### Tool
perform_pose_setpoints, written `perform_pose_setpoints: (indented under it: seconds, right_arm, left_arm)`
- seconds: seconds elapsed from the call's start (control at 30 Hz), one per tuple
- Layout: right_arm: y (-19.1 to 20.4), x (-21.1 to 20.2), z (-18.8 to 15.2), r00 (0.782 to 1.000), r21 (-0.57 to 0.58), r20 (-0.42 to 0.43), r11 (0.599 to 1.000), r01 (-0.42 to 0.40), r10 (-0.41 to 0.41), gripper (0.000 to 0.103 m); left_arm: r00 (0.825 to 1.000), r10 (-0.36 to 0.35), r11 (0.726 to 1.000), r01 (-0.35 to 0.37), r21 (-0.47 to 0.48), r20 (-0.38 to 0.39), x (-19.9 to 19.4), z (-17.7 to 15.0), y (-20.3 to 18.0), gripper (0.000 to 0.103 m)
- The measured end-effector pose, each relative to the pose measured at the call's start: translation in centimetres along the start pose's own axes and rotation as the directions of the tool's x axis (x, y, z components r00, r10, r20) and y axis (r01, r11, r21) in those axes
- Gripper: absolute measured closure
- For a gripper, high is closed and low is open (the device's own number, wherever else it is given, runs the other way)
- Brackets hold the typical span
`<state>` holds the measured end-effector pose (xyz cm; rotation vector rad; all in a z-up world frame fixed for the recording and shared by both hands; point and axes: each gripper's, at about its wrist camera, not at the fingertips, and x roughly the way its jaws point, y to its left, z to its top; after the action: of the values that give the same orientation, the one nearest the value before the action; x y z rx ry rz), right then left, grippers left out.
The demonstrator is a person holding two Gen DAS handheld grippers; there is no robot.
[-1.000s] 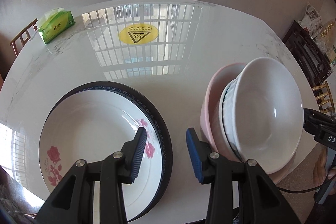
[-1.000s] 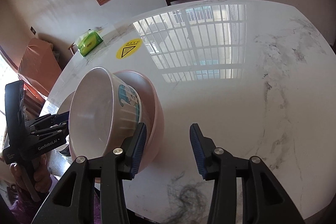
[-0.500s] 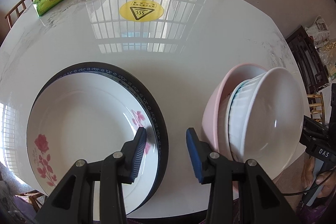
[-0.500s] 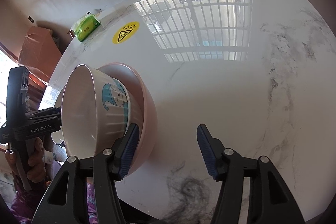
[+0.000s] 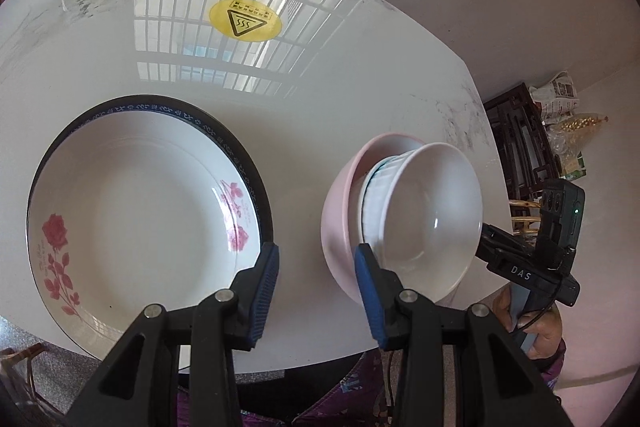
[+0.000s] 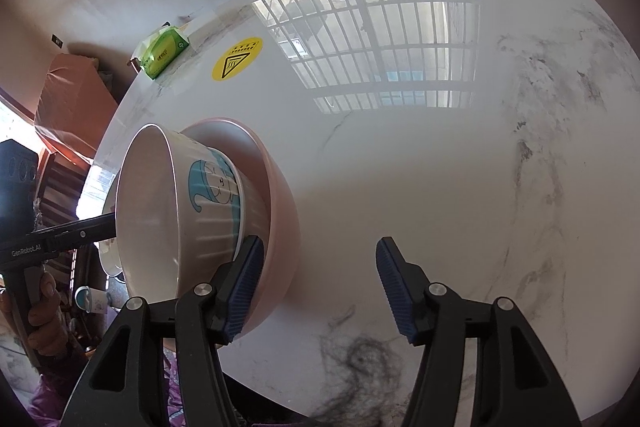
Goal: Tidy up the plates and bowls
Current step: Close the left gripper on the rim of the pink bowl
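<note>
White ribbed ceramic bowl point(image 6: 176, 211) nested in pink ceramic bowl point(image 6: 280, 211) to save bench space; right tool point(image 6: 320, 285) just opened, empty; left tool point(image 5: 316, 291) apart, empty.

marble table point(image 5: 360, 99): plate point(image 5: 140, 211), pink bowl point(image 5: 340, 227)
</note>
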<state>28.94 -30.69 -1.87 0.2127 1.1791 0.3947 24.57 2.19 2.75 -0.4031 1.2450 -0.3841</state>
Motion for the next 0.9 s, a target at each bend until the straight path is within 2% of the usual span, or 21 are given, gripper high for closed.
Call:
perform_pose_setpoints:
  seconds: [0.07, 0.23, 0.33, 0.47, 0.57, 0.67, 0.73, 0.83, 0.87, 0.9]
  right_arm:
    - [-0.1, 0.0, 0.1, 1.0, 0.001, -0.001, 1.0, 0.0, 0.0, 0.046]
    - [-0.1, 0.1, 0.1, 1.0, -0.008, 0.0, 1.0, 0.0, 0.0, 0.046]
    - [-0.3, 0.1, 0.1, 1.0, 0.0, -0.003, 1.0, -0.005, 0.005, 0.047]
    - [-0.2, 0.1, 0.3, 1.0, -0.005, -0.01, 1.0, 0.001, -0.001, 0.045]
    - [0.2, 0.2, 0.5, 1.0, -0.019, -0.022, 1.0, 0.014, -0.015, 0.045]
    - [0.4, 0.3, 0.6, 0.999, -0.027, -0.034, 0.999, 0.018, -0.019, 0.046]
    - [0.6, 0.4, 0.8, 0.999, -0.035, -0.046, 0.999, 0.021, -0.023, 0.046]
    - [0.7, 0.7, 0.9, 0.997, -0.028, -0.072, 0.999, 0.025, -0.027, 0.044]
    - [0.8, 0.7, 0.9, 0.997, -0.034, -0.075, 0.999, 0.03, -0.032, 0.044]
    - [0.9, 0.7, 1.0, 0.996, -0.041, -0.078, 0.999, 0.033, -0.036, 0.044]
  left_arm:
    - [1.0, -0.001, 1.0, 0.001, 0.009, 0.028, -0.6, 0.2, -0.3, 0.061]
    - [0.999, 0.005, 1.0, -0.005, 0.001, -0.053, 1.7, 0.3, -0.3, 0.059]
    - [0.999, -0.003, 1.0, 0.002, -0.016, -0.04, 2.3, 0.3, -0.1, 0.058]
    - [0.998, 0.06, 0.998, -0.06, -0.005, -0.02, 2.2, 0.2, -0.7, 0.058]
    - [0.995, 0.099, 0.995, -0.099, 0.012, -0.027, 2.3, -0.2, -1.5, 0.052]
    - [0.986, 0.165, 0.986, -0.165, 0.011, 0.002, 2.2, -0.6, -1.4, 0.046]
    - [0.98, 0.2, 0.979, -0.201, 0.021, 0.01, 2.4, -0.7, -1.4, 0.045]
    - [0.969, 0.248, 0.968, -0.248, 0.038, 0.011, 2.6, -0.6, -2.1, 0.05]
    - [0.969, 0.247, 0.968, -0.247, 0.038, 0.01, 2.7, -0.5, -2.3, 0.054]
    - [0.974, 0.227, 0.973, -0.227, 0.027, 0.002, 2.8, -0.4, -2.3, 0.062]
